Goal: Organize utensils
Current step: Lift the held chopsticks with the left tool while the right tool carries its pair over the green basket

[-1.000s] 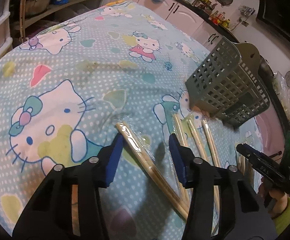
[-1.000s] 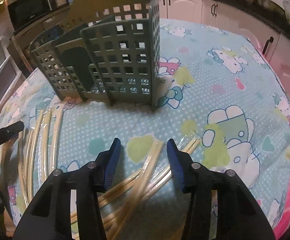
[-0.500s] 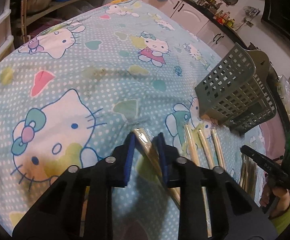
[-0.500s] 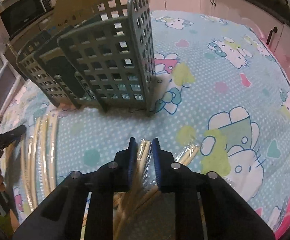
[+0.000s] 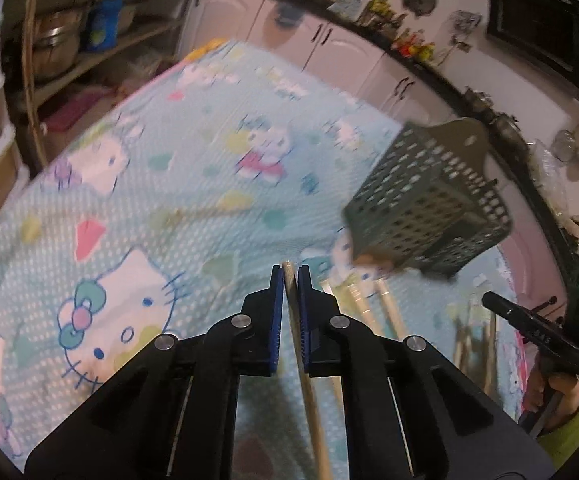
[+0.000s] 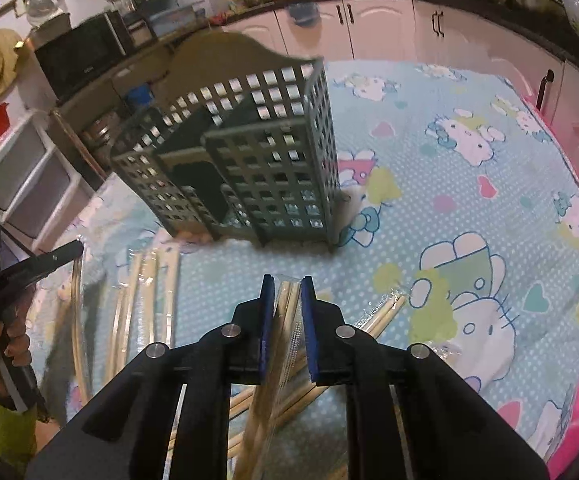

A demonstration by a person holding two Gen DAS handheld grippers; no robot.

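Chopsticks [image 5: 288, 276] clamped in left claw [image 5: 290, 280]; wrapped pair [image 6: 285, 308] clamped in right claw [image 6: 287, 300], seemingly just lifted; both closing moments ago; green caddy [image 6: 249, 160] upright on table [image 6: 469, 240] beyond.

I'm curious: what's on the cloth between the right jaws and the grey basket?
In the right wrist view, only bare tablecloth lies between the right gripper and the grey basket; loose chopsticks lie off beside it.

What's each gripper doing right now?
Left gripper: shut on a chopstick pack.
Right gripper: shut on another chopstick pack.
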